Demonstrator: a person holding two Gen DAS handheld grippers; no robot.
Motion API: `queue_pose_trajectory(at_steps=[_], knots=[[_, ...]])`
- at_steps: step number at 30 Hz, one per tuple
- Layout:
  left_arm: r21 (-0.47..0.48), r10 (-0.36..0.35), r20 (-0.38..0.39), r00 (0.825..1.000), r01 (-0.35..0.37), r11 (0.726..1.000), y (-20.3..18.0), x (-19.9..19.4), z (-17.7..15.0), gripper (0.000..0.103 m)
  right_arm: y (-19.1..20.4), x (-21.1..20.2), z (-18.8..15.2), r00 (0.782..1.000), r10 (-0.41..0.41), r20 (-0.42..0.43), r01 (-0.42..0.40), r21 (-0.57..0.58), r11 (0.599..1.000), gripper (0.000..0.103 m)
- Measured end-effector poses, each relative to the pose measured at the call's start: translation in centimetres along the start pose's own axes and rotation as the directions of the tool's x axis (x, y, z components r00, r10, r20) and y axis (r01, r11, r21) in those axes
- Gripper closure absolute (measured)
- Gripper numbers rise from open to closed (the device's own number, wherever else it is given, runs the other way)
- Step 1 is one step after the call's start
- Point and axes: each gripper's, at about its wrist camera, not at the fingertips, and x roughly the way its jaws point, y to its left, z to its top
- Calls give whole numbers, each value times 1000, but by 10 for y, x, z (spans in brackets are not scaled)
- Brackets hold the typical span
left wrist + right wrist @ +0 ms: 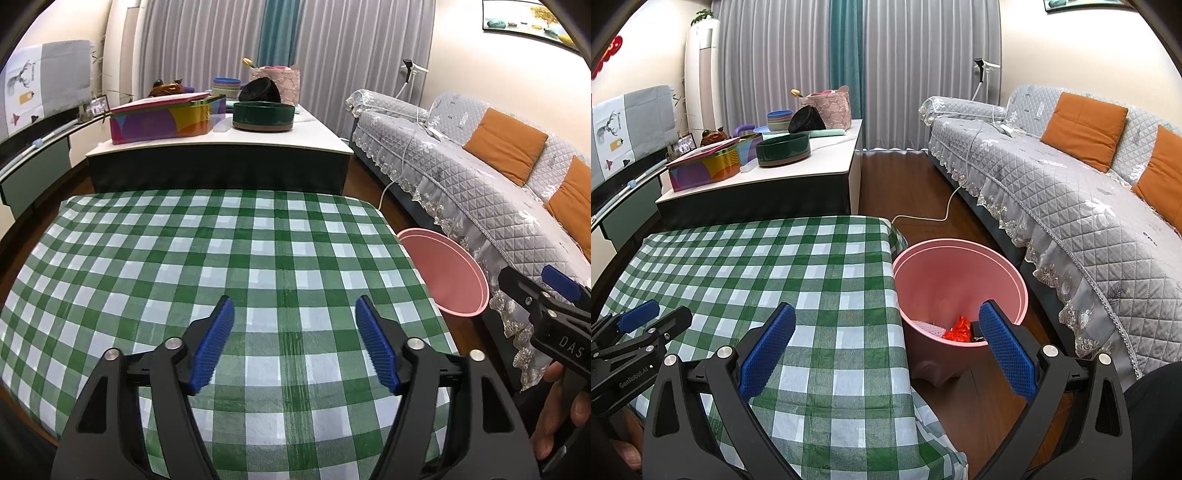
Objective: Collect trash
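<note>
A pink trash bin (960,280) stands on the floor at the right edge of the table with the green checked cloth (775,266). Red crumpled trash (958,329) and a pale piece lie inside it. In the left wrist view the bin (443,273) shows at the table's right side. My left gripper (295,339) is open and empty above the cloth (221,251). My right gripper (886,343) is open and empty, held over the table's right edge and the bin's near rim. Each gripper shows at the edge of the other's view.
A grey quilted sofa (1071,206) with orange cushions runs along the right. A white cable (945,210) lies on the wooden floor. Behind the table stands a low cabinet (221,147) with a colourful box, a dark green round container and bowls.
</note>
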Motion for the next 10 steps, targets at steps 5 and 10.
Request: queue_pose_trajectory(at_steps=[5, 10], knots=[[-17, 2, -8, 1000, -2, 1000, 3, 1, 1, 35, 0, 0, 0, 1000, 0, 0, 0, 0, 1000, 5], [-13, 5, -18, 1000, -5, 1000, 3, 3, 0, 35, 1, 0, 0, 1000, 0, 1, 0, -1, 1000, 5]])
